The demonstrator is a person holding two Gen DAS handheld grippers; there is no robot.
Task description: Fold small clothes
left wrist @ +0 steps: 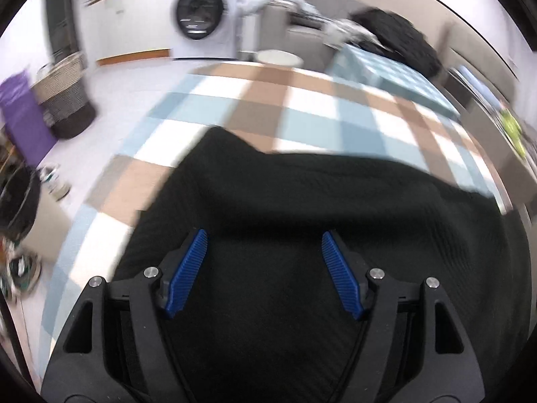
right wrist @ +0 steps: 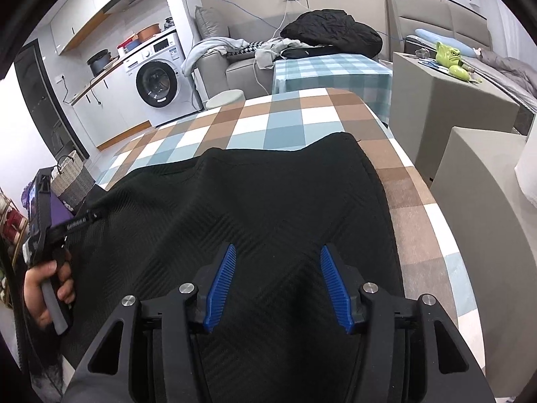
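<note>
A black textured garment [right wrist: 268, 201] lies spread on the checked table [right wrist: 285, 117], reaching to its near edge. My right gripper [right wrist: 276, 252] is open just above the garment's near part, with blue pads [right wrist: 220, 288] apart and nothing between them. My left gripper [left wrist: 264, 238] is open over the same black garment [left wrist: 302, 194], pads [left wrist: 188, 268] wide apart and empty. In the right wrist view the left gripper's body [right wrist: 43, 215] shows at the far left, held by a hand at the garment's left edge.
A second, teal-checked table [right wrist: 332, 70] stands behind, with a black jacket [right wrist: 332, 30] and a sofa [right wrist: 235, 57]. A washing machine [right wrist: 157, 80] stands at the back left, woven baskets [right wrist: 72, 178] on the floor at left, grey cabinets [right wrist: 449, 100] at right.
</note>
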